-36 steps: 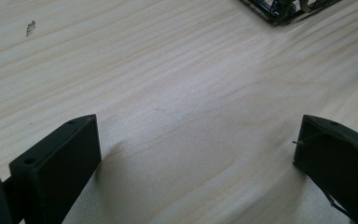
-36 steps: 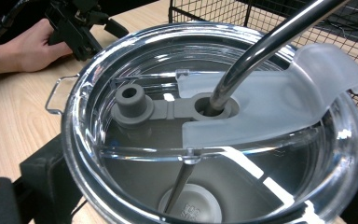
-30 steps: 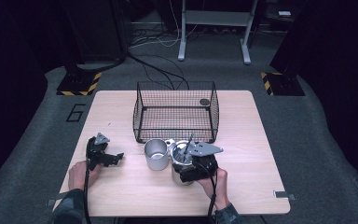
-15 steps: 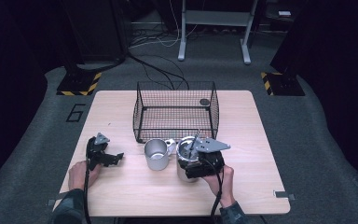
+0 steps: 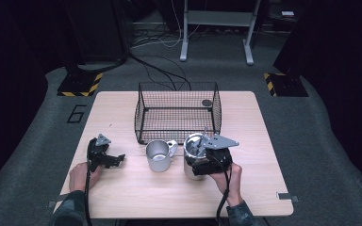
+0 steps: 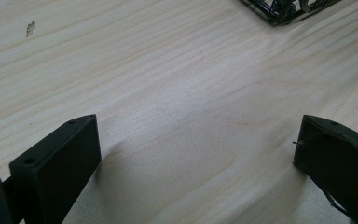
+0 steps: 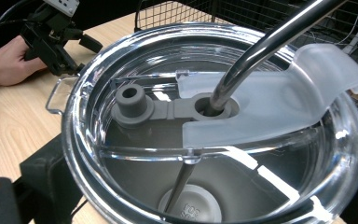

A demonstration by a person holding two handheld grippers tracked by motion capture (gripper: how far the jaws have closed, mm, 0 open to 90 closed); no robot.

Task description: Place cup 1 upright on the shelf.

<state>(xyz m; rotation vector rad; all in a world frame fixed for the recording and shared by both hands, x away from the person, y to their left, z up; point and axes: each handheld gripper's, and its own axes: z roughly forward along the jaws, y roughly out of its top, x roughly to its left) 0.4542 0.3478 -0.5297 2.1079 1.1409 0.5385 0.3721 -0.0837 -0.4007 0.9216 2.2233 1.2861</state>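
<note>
Steel tumbler point(image 5: 192, 155) sits clamped between right gripper point(image 5: 201, 165) fingers — left gripper point(image 5: 107, 159) fingers wide.

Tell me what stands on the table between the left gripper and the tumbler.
In the high view, a metal mug stands between the left gripper and the tumbler.

a large white "6" point(image 5: 77, 113) is painted on the grey floor mat point(image 5: 42, 136), just left of the table's far left corner in the high view. in the right gripper view, raised letters stand on the round grey disc point(image 7: 189, 204) at the bottom inside the steel tumbler point(image 7: 214, 140), seen through its clear lid; they are too small and cut off to read. nothing else bears readable text.
</note>
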